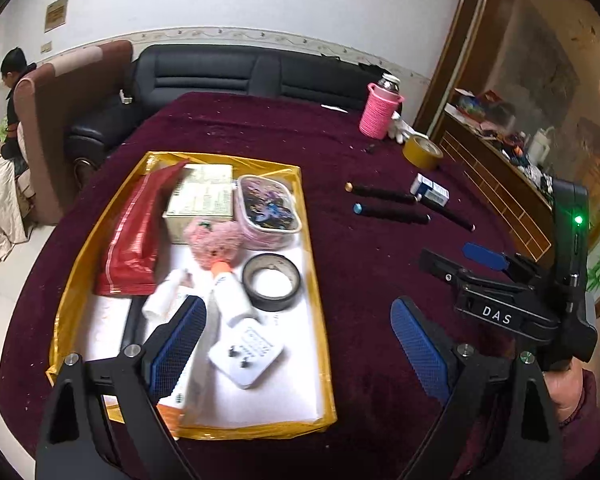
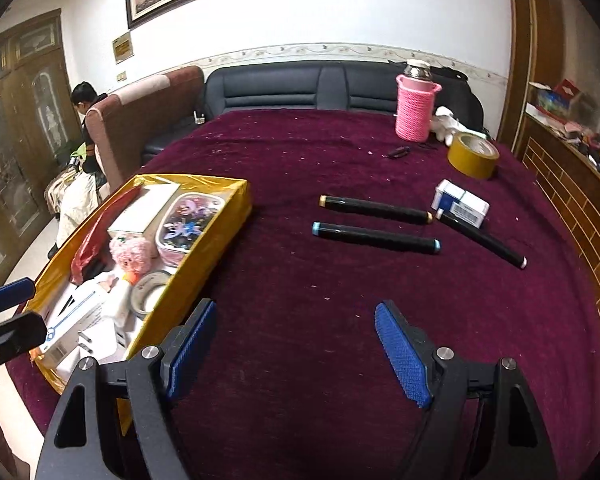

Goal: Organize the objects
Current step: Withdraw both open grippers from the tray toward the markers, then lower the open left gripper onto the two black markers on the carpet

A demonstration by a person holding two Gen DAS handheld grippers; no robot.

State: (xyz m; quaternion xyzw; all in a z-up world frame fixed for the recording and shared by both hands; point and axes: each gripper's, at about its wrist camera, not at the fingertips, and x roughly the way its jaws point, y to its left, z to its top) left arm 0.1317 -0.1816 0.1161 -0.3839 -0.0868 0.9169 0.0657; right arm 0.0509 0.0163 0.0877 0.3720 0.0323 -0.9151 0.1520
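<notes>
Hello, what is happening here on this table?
A person is tidying loose things into a yellow tray on the dark red tablecloth. Both hand-held grippers, left and right, are open and hold nothing. Three black markers, a small blue-white box and a yellow tape roll lie outside the tray.

The left tool [image 1: 296, 344] fills the lower part of its own view, blue-padded fingers [image 1: 178, 344] spread wide — nothing between them. The right tool [image 2: 296, 348] stands likewise agape and empty, tilted downward. In the left view's lower right a hand [image 1: 564, 388] grips the right tool's black handle — a dark red sleeve just below it.
</notes>
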